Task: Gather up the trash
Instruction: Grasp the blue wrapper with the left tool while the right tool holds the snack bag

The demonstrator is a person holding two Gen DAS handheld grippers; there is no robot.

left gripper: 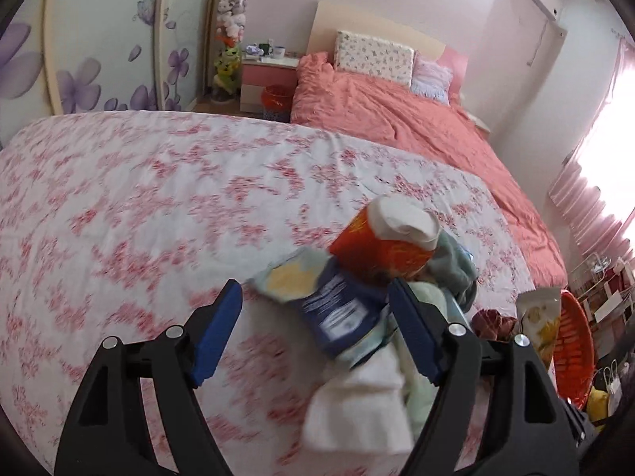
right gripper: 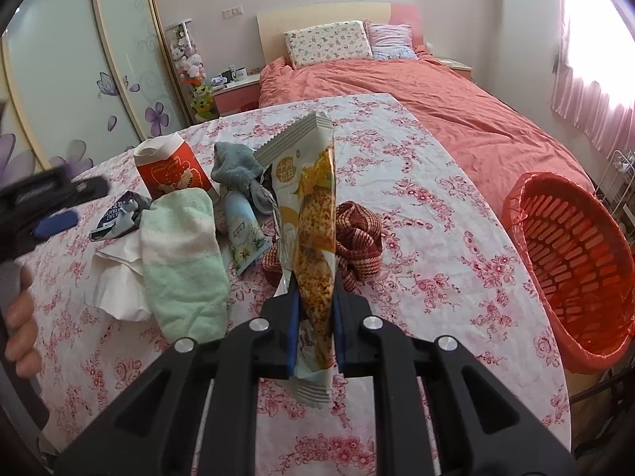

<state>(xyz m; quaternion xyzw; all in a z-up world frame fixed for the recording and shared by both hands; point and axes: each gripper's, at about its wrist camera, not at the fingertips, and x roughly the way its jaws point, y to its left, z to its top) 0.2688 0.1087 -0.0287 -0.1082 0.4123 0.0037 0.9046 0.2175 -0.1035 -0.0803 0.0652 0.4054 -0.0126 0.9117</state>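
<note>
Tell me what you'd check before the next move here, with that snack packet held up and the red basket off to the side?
1. Right gripper has a firm hold on the snack packet: ok, fingers shut on its lower part.
2. Packet clear of the table: ok, it stands upright above the cloth.
3. Red basket open to receive it: ok, liner in place, mouth unobstructed.
4. Room inside the basket: cannot tell, its bottom is hidden.
5. Left gripper out of the right one's path: ok, it is over the dark blue wrapper on the far side of the pile.
6. Left gripper holding anything: not ok, fingers open, wrapper lies between them ungripped.
</note>
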